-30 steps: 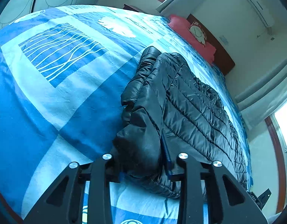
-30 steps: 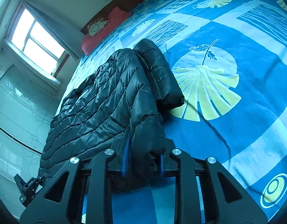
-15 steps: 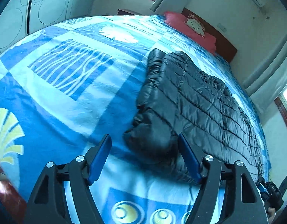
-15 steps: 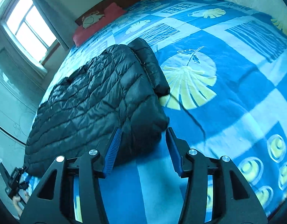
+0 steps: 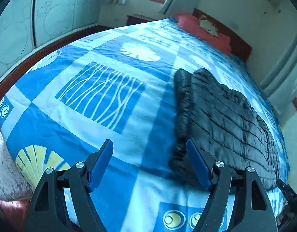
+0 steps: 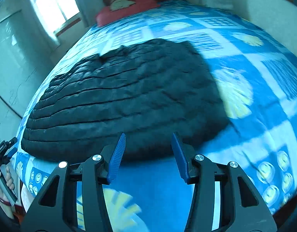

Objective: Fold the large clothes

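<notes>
Right wrist: jacket point(image 6: 129, 96) seemingly beyond jaws.

I see a blue patterned bedspread point(image 5: 113, 96) covering the bed, a red pillow point(image 5: 204, 32) against the wooden headboard point(image 5: 243, 46), and a window point(image 6: 51, 5).

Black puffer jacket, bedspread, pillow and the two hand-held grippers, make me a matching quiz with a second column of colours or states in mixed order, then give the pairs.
Column one:
1. puffer jacket
2. bedspread
3. pillow
4. left hand-held gripper and right hand-held gripper

Column two:
A. red, at the head of the bed
B. open, holding nothing
C. black, lying folded on the bed
D. blue with pale leaf and line prints

Pairs: 1-C, 2-D, 3-A, 4-B
</notes>
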The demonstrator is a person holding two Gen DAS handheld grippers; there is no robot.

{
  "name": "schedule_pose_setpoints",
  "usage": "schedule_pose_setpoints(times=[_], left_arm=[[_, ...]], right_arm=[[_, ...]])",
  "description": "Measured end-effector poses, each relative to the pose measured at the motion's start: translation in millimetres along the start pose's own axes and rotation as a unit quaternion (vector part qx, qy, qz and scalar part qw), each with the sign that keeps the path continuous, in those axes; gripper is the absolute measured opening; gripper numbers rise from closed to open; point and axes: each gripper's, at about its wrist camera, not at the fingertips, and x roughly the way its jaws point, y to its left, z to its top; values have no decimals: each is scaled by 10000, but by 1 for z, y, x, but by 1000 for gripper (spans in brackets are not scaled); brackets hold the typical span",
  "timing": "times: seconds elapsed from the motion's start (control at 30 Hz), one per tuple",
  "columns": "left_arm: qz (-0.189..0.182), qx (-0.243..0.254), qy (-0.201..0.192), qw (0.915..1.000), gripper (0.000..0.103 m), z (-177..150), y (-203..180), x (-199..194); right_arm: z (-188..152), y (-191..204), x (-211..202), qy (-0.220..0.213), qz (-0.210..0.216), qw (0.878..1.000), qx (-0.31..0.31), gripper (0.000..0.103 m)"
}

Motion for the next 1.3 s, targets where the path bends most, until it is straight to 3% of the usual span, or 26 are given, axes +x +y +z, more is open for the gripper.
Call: schedule_pose_setpoints(times=[0.23,0.4,0.5,0.8,1.1,1.3], left_arm=[[97,190,45,9998,77,19,-12,16],[145,456,67,9988,77,30,-29,25],[167,661,70,9976,77,39,-42,32],[23,985,328,9946,77,61,-69,66],[-399,1114,976,9882,77,69,-93,113],[-389,1264,1417,9810,77,63,-98,146]], right_arm=[[53,75,45,-103,326,9968,-724,48],[76,109,83,-110,85,9945,-1043,46],[80,113,105,48,62,9955,-943,37],[67,114,140,315,-144,9950,-937,39],[60,117,144,261,-181,9943,-1019,40],[59,116,144,228,-146,9944,-1018,40]])
